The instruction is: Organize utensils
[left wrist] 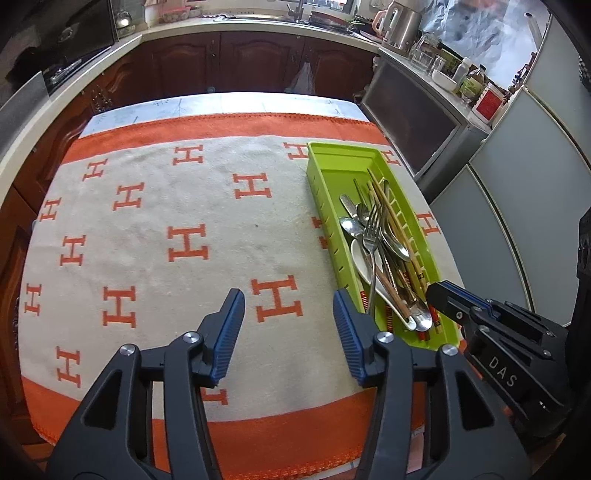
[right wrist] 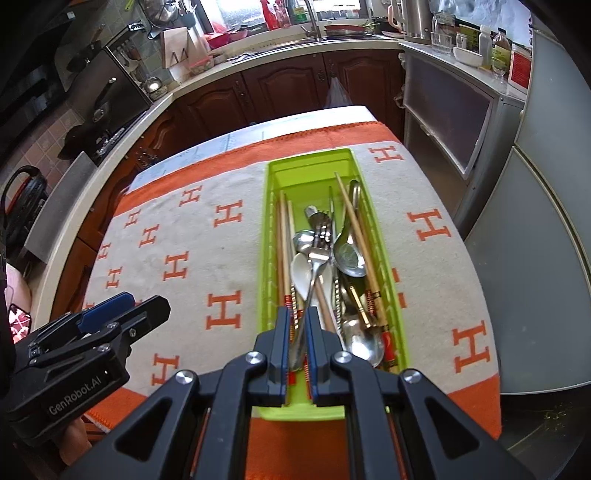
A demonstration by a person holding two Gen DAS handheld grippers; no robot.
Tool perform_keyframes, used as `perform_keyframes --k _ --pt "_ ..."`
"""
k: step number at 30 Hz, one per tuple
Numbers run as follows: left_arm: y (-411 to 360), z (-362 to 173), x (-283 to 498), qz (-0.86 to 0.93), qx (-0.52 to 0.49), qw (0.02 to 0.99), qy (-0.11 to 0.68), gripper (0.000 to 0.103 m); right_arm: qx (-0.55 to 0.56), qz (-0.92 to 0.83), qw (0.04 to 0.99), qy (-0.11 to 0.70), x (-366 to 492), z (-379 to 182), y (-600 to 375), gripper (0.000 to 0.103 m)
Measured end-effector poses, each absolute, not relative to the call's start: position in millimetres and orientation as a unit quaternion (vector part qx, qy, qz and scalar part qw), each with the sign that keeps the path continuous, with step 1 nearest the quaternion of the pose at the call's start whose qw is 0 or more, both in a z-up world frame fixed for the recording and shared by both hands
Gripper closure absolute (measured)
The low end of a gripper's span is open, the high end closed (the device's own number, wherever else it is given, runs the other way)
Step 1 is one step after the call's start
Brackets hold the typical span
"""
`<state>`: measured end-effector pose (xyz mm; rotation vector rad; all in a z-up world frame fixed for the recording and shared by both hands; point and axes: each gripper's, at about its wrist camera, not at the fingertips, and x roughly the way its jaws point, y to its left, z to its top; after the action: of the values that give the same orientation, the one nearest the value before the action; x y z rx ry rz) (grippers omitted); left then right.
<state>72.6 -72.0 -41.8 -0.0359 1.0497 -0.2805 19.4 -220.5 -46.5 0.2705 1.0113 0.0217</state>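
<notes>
A lime-green tray lies on the right side of the towel-covered table. It holds a jumble of utensils: a steel fork, a white ceramic spoon, metal spoons and wooden chopsticks. My left gripper hangs open over bare towel left of the tray's near end, with nothing between its fingers. My right gripper hovers above the tray's near end, jaws almost together and gripping nothing; utensils show through the slit.
A cream towel with orange H marks and orange borders covers the table. Dark wooden cabinets and a counter with a sink curve round the far side. A grey cabinet and pale panels stand to the right.
</notes>
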Motion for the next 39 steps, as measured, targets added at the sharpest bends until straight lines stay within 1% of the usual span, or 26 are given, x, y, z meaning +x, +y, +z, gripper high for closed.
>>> perform_keyframes --k 2,5,9,12,17,26,32,39 --pt "-64 -35 64 -0.121 -0.011 0.864 0.489 0.047 0.135 0.019 0.867 0.48 14 -44 -216 0.089" --pt "-55 -26 52 -0.103 -0.002 0.875 0.474 0.041 0.139 0.031 0.868 0.475 7 -40 -209 0.088" --pt "-41 -16 35 -0.075 0.015 0.882 0.464 0.038 0.14 0.048 0.871 0.469 -3 -32 -197 0.087" --pt "-30 -9 24 -0.061 0.013 0.887 0.458 0.032 0.14 0.062 0.874 0.462 -9 -24 -189 0.087" --pt "-16 6 3 -0.035 0.023 0.898 0.438 0.022 0.119 0.081 0.891 0.43 -20 -5 -172 0.073" --pt "4 26 -23 0.023 0.023 0.91 0.413 0.02 0.111 0.108 0.909 0.386 -36 21 -153 0.061" --pt "15 35 -34 0.031 0.009 0.917 0.398 0.02 0.104 0.119 0.907 0.39 -37 17 -141 0.06" --pt "17 36 -34 0.03 0.003 0.917 0.398 0.02 0.103 0.118 0.907 0.39 -38 16 -138 0.06"
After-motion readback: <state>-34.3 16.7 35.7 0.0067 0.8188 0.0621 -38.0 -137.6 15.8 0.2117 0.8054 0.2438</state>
